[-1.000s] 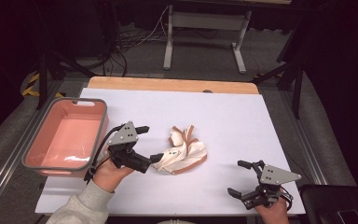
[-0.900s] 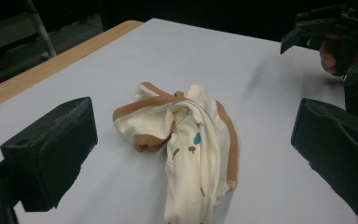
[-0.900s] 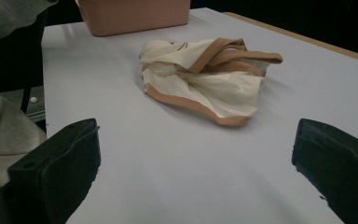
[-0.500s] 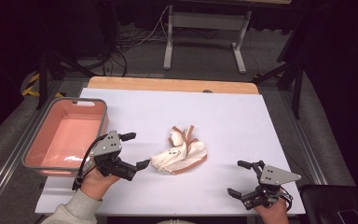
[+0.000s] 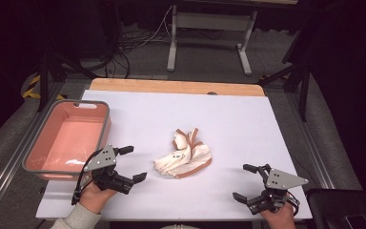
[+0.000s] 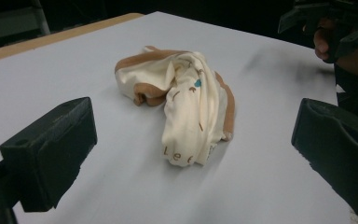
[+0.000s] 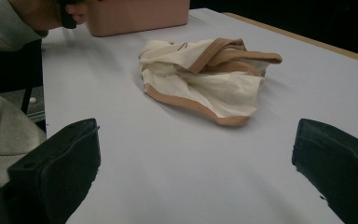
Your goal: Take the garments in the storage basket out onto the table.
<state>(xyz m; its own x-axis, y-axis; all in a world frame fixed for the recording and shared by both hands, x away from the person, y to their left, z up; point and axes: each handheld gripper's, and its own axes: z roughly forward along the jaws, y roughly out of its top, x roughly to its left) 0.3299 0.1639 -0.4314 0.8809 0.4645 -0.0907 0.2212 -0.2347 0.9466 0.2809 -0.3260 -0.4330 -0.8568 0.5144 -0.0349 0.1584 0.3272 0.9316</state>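
A crumpled cream cloth with tan trim [image 5: 185, 157] lies in the middle of the white table [image 5: 248, 124]. My left gripper [image 5: 133, 163] is open, a short way left of the cloth, empty. In the left gripper view the cloth [image 6: 186, 105] sits ahead between the two spread jaws. Near the front right edge, my right gripper [image 5: 244, 182] stands open with nothing in it. The right gripper view has the cloth [image 7: 205, 79] ahead of its wide jaws.
A pink tub [image 5: 69, 138] sits at the table's left edge, seen too as the pink tub [image 7: 135, 16] in the right gripper view. A wooden board edge [image 5: 171, 87] runs along the table's far side. A dark case [image 5: 348, 210] lies at the front right.
My left gripper has drawn back to the left and toward the front edge, away from the cloth. The cloth and right gripper stay where they were.
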